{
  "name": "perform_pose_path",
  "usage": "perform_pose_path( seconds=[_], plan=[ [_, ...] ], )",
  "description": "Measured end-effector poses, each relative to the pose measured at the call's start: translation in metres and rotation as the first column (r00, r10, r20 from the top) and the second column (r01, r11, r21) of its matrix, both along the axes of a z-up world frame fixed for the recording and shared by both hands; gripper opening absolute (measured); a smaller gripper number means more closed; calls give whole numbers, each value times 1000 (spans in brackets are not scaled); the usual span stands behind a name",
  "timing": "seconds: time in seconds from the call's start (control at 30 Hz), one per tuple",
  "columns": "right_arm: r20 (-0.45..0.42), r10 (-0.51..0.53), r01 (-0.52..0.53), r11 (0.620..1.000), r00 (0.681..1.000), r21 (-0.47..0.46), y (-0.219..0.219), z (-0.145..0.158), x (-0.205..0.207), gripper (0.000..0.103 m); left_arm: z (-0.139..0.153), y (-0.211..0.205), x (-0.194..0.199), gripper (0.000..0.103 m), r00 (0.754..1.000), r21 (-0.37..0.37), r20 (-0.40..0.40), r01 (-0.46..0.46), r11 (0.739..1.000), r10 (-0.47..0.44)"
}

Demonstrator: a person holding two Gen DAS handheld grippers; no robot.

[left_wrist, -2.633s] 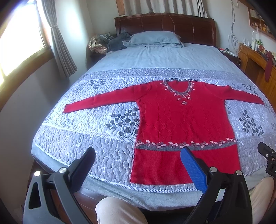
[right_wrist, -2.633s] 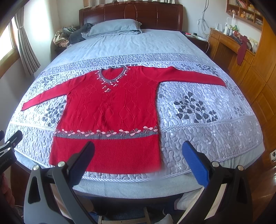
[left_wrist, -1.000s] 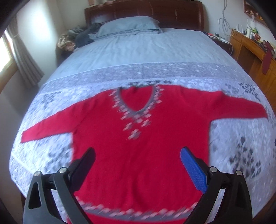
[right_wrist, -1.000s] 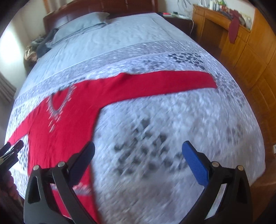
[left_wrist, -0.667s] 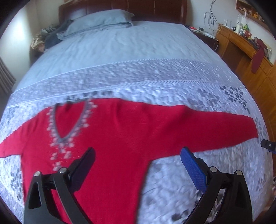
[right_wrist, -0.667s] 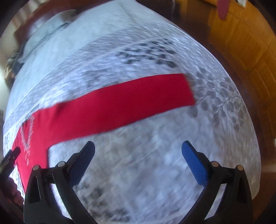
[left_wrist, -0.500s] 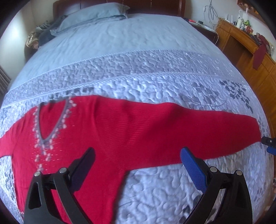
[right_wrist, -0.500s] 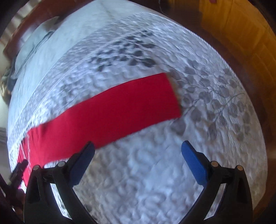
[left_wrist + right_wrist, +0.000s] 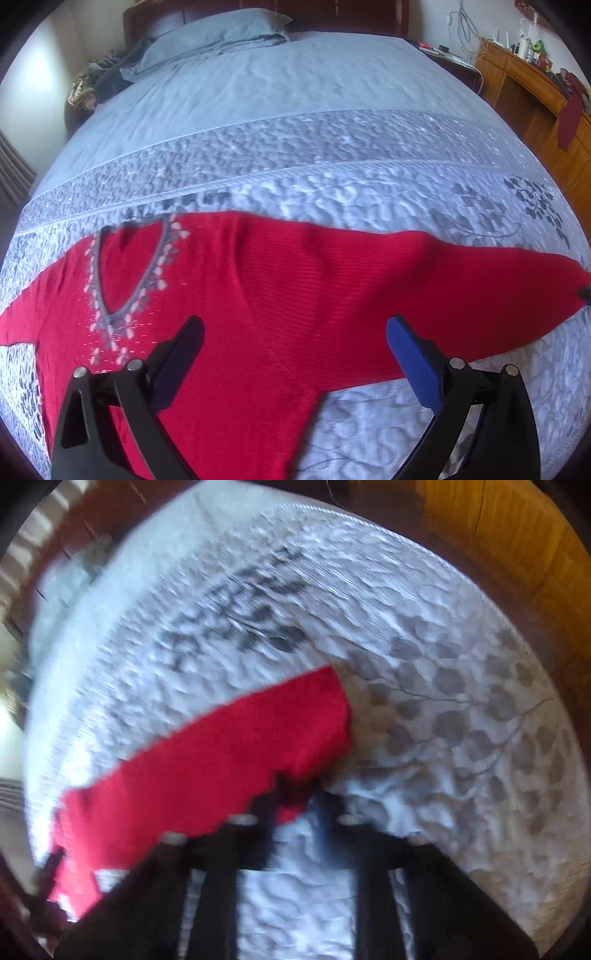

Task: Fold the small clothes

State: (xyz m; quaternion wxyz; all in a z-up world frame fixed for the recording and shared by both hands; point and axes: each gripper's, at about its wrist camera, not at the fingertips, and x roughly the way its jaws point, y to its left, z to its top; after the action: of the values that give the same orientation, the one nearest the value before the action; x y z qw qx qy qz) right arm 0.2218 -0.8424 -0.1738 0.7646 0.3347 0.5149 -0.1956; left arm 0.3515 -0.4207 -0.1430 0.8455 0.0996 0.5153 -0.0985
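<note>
One quilted bed [image 9: 332, 155], wooden cabinets [image 9: 524, 85]

Red sweater [image 9: 280, 295] with a grey-and-pink beaded neckline [image 9: 129, 273]; pale grey quilt [image 9: 332, 177] printed with dark grey leaves; plain blue-grey pillow [image 9: 210, 33]; left gripper [image 9: 295, 350] with one black finger, one blue.

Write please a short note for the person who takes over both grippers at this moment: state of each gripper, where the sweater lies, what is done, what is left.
Left gripper: open, above the sweater's chest, holding nothing.
Right gripper: shut on the cuff end of one sleeve; the picture is blurred.
Red sweater: spread flat, front up, on the quilted bedspread.
Done: sleeve end gripped only.
Left: fold both sleeves in, then the body.
</note>
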Motion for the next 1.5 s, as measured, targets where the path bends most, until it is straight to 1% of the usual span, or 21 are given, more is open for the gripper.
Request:
perform_pose_path(
  seconds=[0.1,0.2,0.33,0.43,0.57,0.63,0.67,0.73,0.83,0.9,0.93,1.0,1.1,1.17,1.2,1.27,1.33,1.4,1.43,1.47,1.5],
  plan=[
    [68,72,-66,994,995,-91,33,29,11,8,4,34,7,99,999,8,5,-47,999,47],
    [128,161,-152,985,979,-80,75,44,27,8,6,74,16,99,995,14,4,-105,994,105],
    [132,357,-346,933,925,-105,172,52,61,8,3,120,25,99,986,29,-15,-164,986,165],
    [128,476,-465,879,870,-104,244,47,83,8,4,149,28,99,981,32,-19,-192,981,192],
    [113,590,-583,808,800,-90,326,34,104,8,7,177,29,99,978,-25,-55,-205,979,203],
    [80,619,-615,786,782,-62,355,21,107,16,8,182,28,99,978,-60,-76,-201,978,197],
    [61,623,-620,782,780,-59,363,17,105,19,8,182,27,99,978,-81,-91,-193,978,186],
    [65,615,-613,788,786,-57,367,15,94,32,7,177,24,99,981,-102,-115,-168,980,156],
    [98,560,-558,828,823,-50,350,16,58,34,3,159,20,99,986,-121,-132,-119,985,103],
    [108,522,-520,853,846,-51,339,13,38,34,-2,140,17,99,985,-155,-166,-79,985,53],
    [107,494,-491,870,863,-56,328,12,18,34,-7,127,15,98,978,-194,-206,-60,979,19],
    [102,463,-458,886,881,-67,318,9,-5,34,-16,108,13,98,963,-244,-268,-40,969,-27],
    [173,405,-402,914,898,-52,305,4,-42,34,-32,82,13,97,943,-258,-322,-3,966,-83],
    [198,377,-380,925,905,-28,300,-4,-49,34,-43,70,13,86,928,-257,-359,6,966,-101],
    [183,395,-398,917,900,-23,300,-7,-47,34,-48,65,13,83,919,-263,-378,5,965,-108],
    [193,413,-412,910,890,-46,302,-6,-45,34,-52,60,14,71,910,-284,-400,-9,959,-110],
    [213,430,-429,902,878,-51,303,-6,-45,36,-56,53,16,66,899,-307,-423,-22,952,-116],
    [220,435,-437,899,873,-40,303,-9,-45,36,-57,47,15,59,900,-311,-421,-25,950,-114],
    [216,426,-428,903,879,-39,302,-12,-45,38,-56,44,13,53,900,-311,-420,-21,950,-118],
    [212,418,-421,906,883,-33,300,-14,-45,38,-56,40,12,43,899,-315,-419,-14,949,-125],
    [211,413,-418,908,886,-26,299,-16,-45,38,-55,37,11,38,901,-310,-417,-12,951,-124]
  ],
)
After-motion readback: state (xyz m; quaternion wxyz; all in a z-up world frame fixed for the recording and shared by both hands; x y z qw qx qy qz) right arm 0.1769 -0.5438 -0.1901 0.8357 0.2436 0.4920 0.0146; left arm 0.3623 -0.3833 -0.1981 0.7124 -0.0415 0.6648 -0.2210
